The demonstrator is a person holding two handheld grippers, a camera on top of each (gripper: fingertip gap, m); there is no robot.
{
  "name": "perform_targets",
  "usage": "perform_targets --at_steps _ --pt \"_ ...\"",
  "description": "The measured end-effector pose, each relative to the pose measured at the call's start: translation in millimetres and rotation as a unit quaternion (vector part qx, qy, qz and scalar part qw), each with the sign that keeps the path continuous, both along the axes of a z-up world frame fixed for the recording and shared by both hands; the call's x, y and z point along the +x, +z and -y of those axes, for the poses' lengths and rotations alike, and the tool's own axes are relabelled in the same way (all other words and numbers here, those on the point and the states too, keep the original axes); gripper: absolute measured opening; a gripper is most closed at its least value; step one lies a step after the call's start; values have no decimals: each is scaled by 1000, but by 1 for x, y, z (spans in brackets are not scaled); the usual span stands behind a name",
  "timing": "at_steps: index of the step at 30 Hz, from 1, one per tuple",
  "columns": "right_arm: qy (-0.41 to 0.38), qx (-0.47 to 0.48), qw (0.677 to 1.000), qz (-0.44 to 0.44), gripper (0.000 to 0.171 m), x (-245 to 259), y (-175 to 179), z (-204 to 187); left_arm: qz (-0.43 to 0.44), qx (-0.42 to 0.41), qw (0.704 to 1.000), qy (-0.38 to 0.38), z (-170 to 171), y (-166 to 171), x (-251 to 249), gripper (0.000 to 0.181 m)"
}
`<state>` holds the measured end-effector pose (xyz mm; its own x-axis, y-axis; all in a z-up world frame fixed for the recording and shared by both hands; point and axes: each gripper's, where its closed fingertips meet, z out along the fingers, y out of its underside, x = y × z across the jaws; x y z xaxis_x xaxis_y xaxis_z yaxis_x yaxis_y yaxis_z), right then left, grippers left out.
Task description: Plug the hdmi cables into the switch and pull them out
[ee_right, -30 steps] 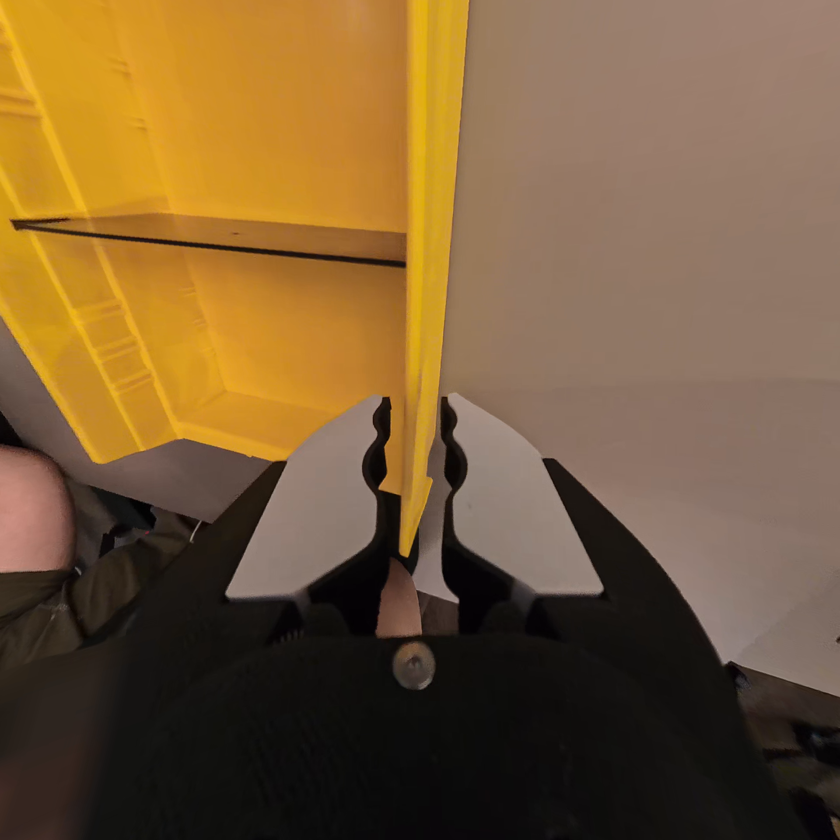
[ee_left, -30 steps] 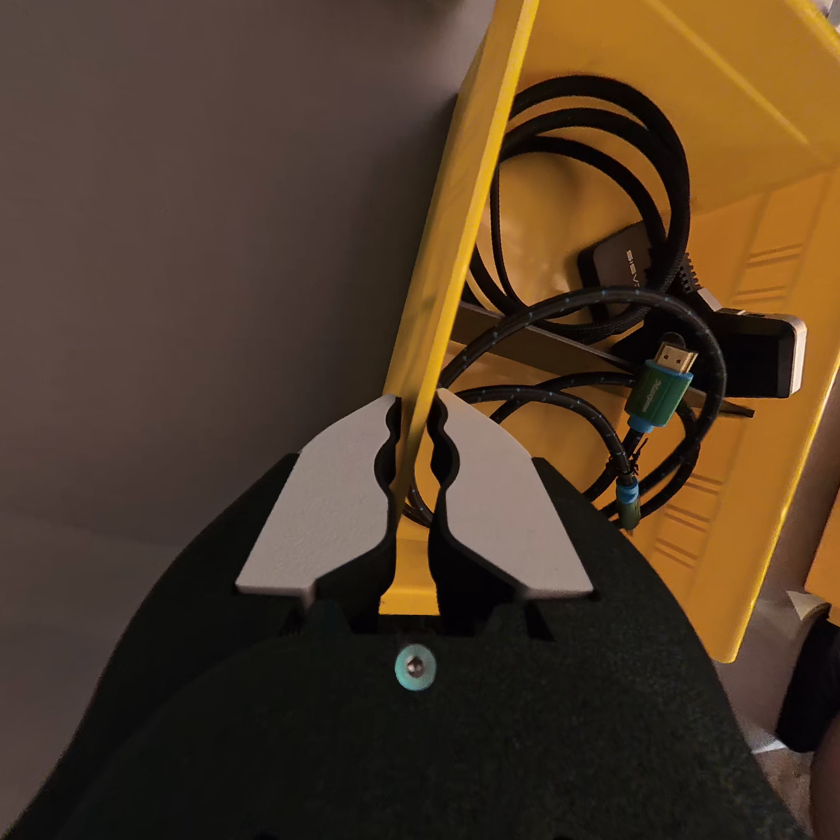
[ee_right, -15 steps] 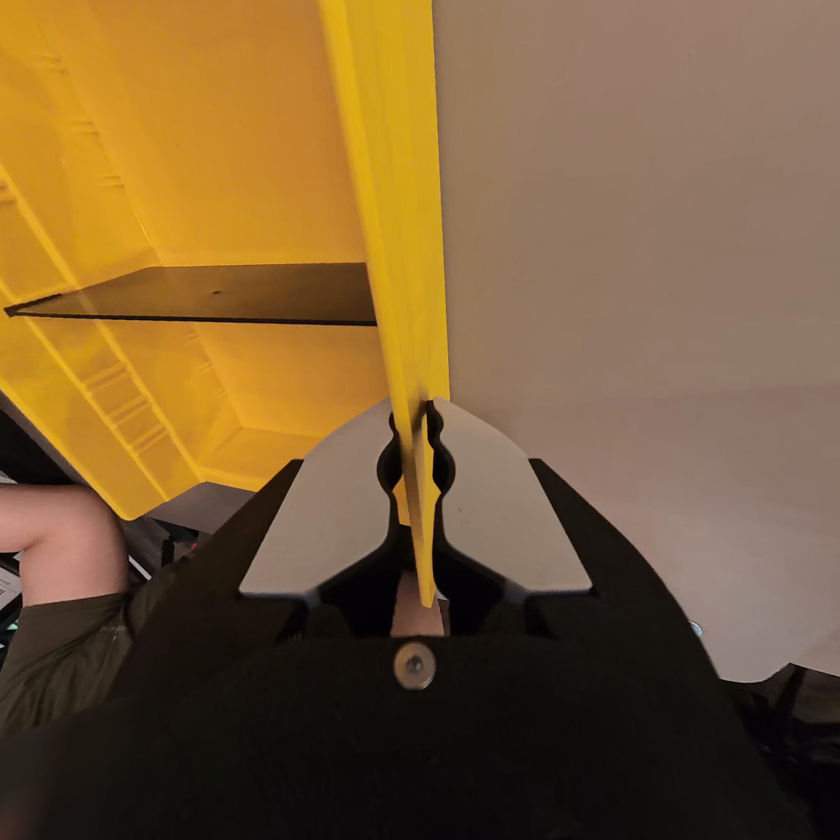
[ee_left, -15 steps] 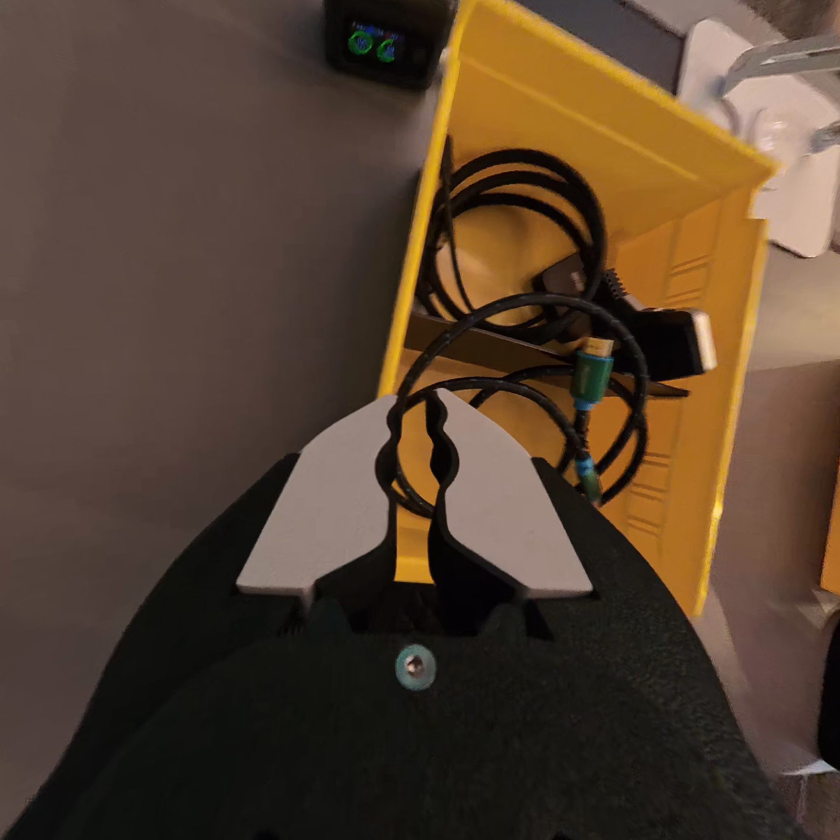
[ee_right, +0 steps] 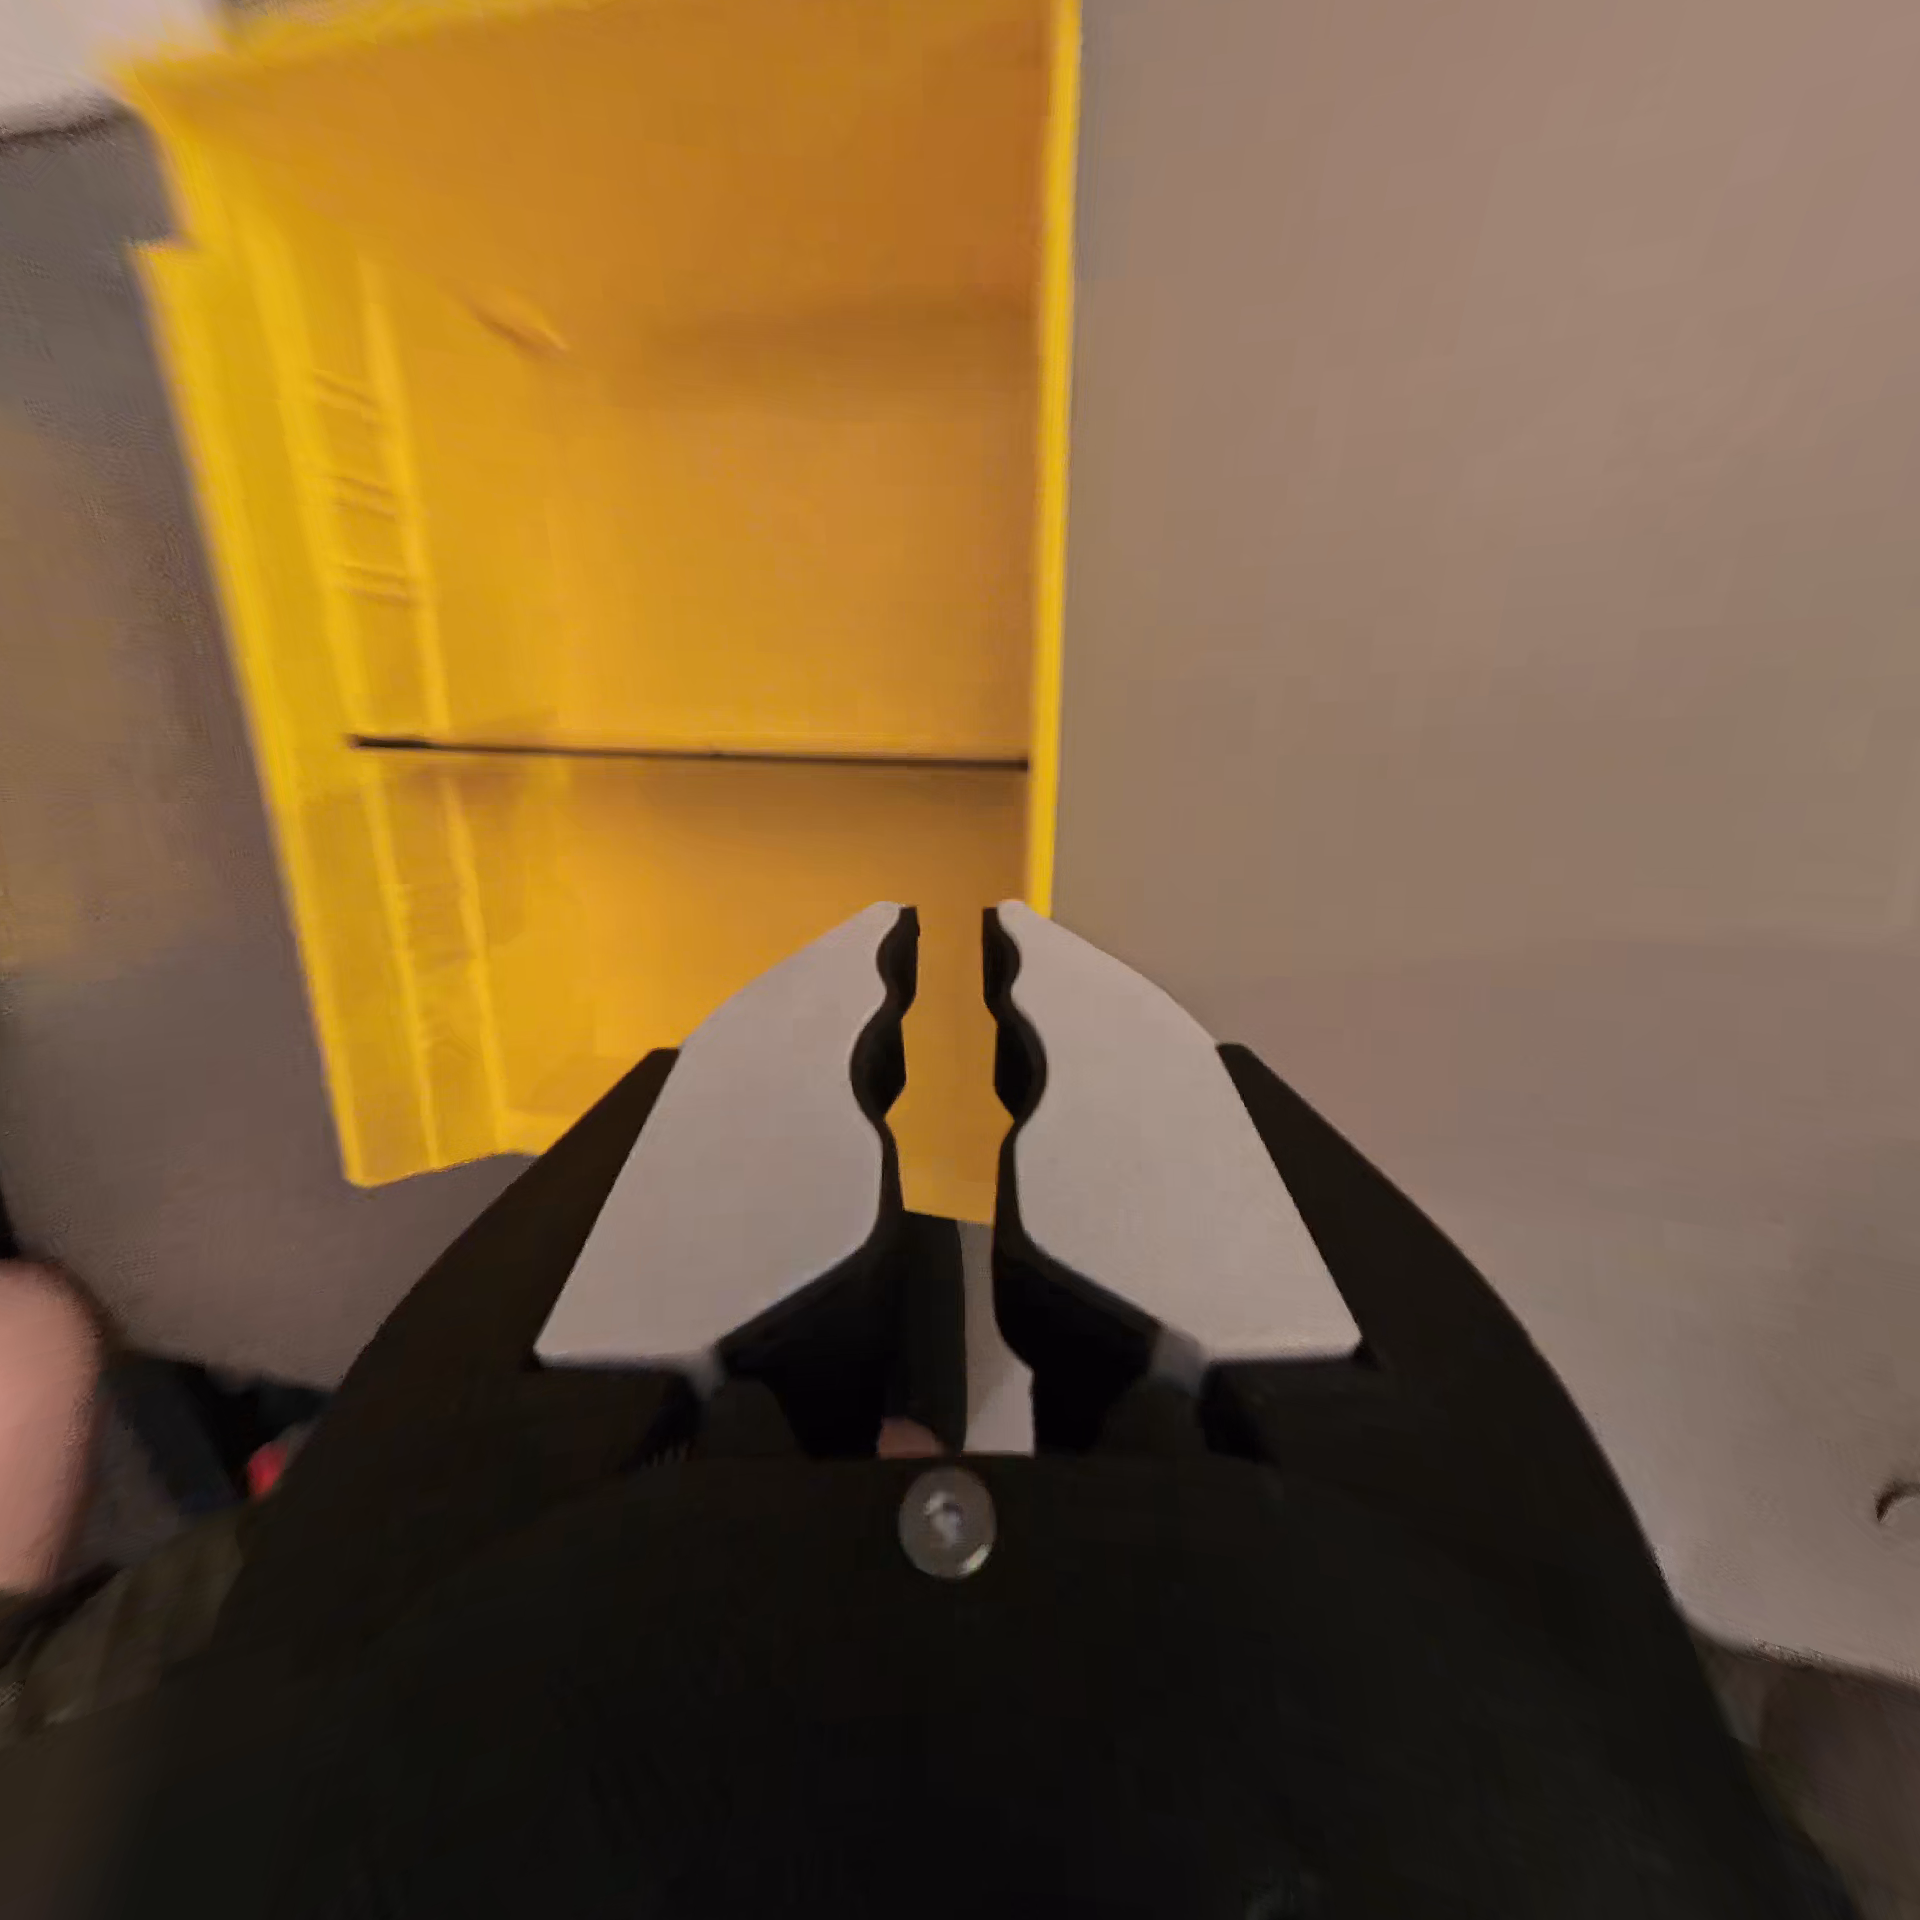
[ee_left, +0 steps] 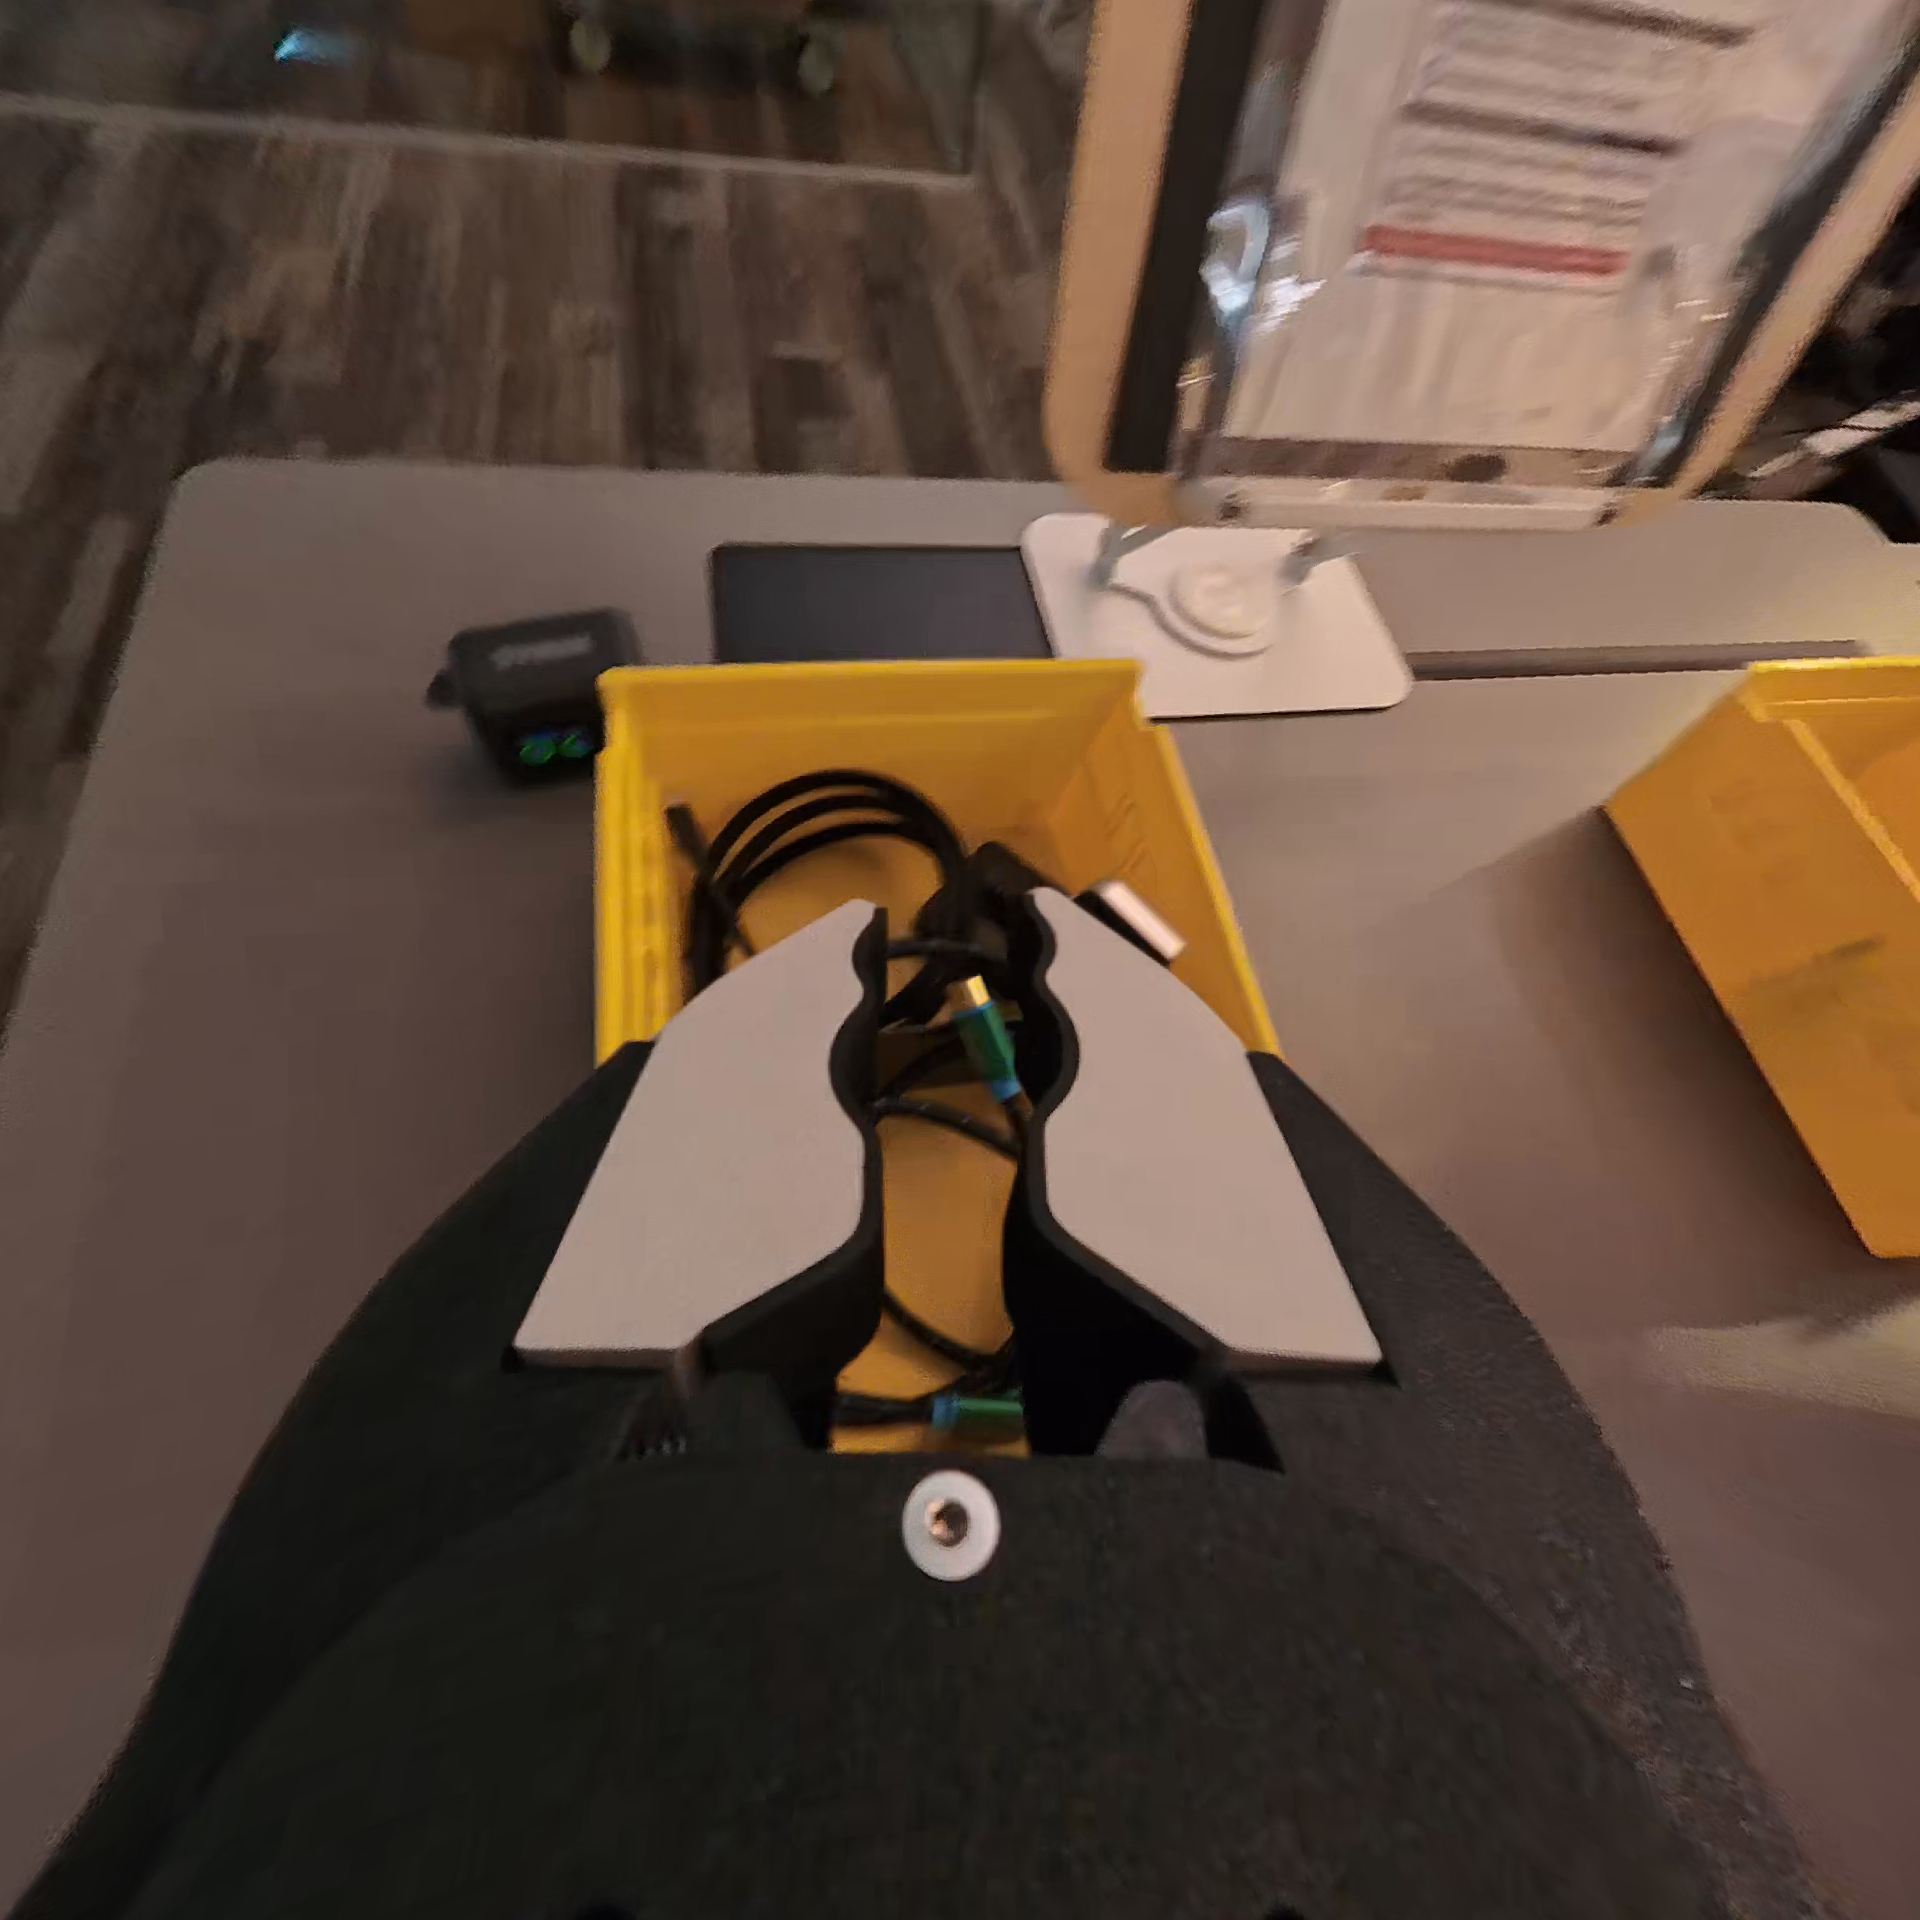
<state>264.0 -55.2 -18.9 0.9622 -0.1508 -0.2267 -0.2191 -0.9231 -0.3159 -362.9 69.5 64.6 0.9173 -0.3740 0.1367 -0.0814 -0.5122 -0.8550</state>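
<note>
Now the left hand-held gripper (ee_left: pixel 954 914) hangs open above the yellow bin (ee_left: pixel 873 707) of cables (ee_left: pixel 831 821); the right hand-held gripper (ee_right: pixel 951 914), open, holds nothing beside the empty bin's edge (ee_right: pixel 1055 468).

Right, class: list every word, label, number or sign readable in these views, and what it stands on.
Paper sheet in the stand: printed lines, red band, too blurred to read.
Small black device: pale mark on top, green lit signs in front, too blurred to read.
Yellow bin, right wrist view: no writing.
</note>
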Motion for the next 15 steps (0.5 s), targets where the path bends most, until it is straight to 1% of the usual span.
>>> perform_targets --at_steps 2,4,5,7,9,10,11,13,14,15 --pt "8 98 995 34 13 -9 42 -9 -5 21 999 -40 -1 5 19 25" --pt "26 210 975 73 13 -23 87 -18 -33 39 997 -54 -2 7 28 35" --pt "47 266 960 77 13 -35 110 -21 -50 46 996 -59 -2 7 31 41" --pt "101 387 912 87 16 -64 152 -28 -75 53 992 -81 2 6 41 53" --pt "133 491 854 110 34 -84 181 -31 -93 45 990 -100 7 1 49 59" --pt "144 539 819 133 46 -92 191 -33 -103 39 989 -102 9 -1 50 62" --pt "153 581 783 162 52 -99 199 -34 -112 34 988 -102 10 -2 51 61" --pt "170 640 721 204 56 -114 213 -32 -118 21 987 -107 15 -5 54 58" --pt "180 657 703 204 58 -123 216 -32 -116 8 987 -112 19 -8 56 58" --pt "191 663 698 192 59 -132 216 -31 -114 -9 987 -114 23 -12 57 56"
